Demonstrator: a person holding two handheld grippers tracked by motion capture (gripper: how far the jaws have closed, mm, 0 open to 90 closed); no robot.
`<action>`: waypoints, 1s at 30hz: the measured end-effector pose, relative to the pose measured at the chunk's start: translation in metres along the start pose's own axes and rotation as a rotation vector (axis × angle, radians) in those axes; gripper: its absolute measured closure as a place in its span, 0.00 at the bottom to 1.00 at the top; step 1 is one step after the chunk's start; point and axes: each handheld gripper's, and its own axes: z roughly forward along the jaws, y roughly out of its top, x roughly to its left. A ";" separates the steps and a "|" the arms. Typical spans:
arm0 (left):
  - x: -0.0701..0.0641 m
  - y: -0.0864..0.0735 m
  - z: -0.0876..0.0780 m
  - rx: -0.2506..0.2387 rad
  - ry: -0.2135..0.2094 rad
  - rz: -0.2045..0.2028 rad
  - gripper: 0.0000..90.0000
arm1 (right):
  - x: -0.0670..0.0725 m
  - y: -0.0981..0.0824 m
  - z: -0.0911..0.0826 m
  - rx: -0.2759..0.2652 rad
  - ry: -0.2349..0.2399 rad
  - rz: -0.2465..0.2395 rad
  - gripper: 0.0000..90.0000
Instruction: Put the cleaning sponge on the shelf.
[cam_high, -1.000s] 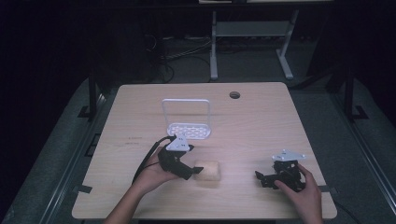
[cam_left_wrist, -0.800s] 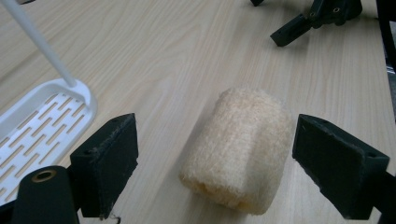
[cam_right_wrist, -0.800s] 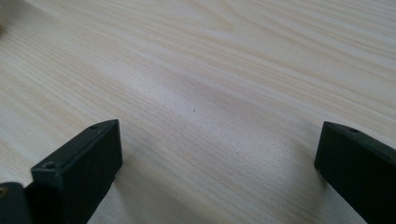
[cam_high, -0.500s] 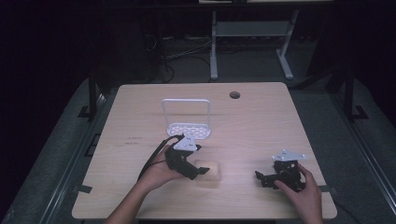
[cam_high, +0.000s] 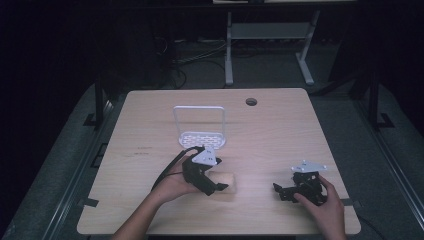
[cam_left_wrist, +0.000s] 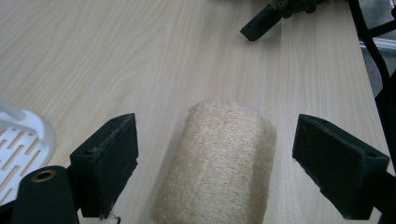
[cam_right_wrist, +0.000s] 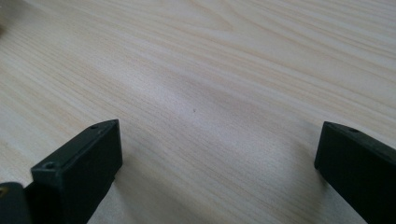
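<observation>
My left gripper (cam_left_wrist: 219, 163) is spread wide, one jaw on each side of the loofah sponge (cam_left_wrist: 219, 163), neither pad touching it yet. The sponge lies flat on the wooden table (cam_high: 150, 130), near the front edge, just in front of the white rack (cam_high: 200, 125).

Handling, my guess: light, soft, fibrous and coarse, so not slippery and not fragile. It'll squash under the pads, so I'd close across the short width at mid-length, where the jaws already straddle it, and expect some give before it holds. Rough weave should grip fine against the pads.

My right gripper (cam_right_wrist: 215, 168) is also wide open, over bare table with nothing between the jaws; in the high view it sits (cam_high: 300, 187) well apart from the sponge, toward the right front corner.

Versus a second ago: the left gripper has come forward over the sponge, which then lay clear just beside its tips and is now partly covered in the high view (cam_high: 231, 180). Sponge itself looks unmoved. Right gripper and rack about the same.
</observation>
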 end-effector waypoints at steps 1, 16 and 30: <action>0.000 0.000 0.001 0.002 -0.004 0.005 0.15 | 0.000 0.000 0.000 0.000 0.000 0.001 0.01; 0.003 -0.004 0.014 0.058 -0.046 0.031 0.15 | 0.000 0.000 0.000 0.000 0.000 0.000 0.01; 0.002 -0.010 0.028 0.112 -0.068 0.048 0.15 | 0.000 0.000 0.000 0.000 0.000 0.001 0.01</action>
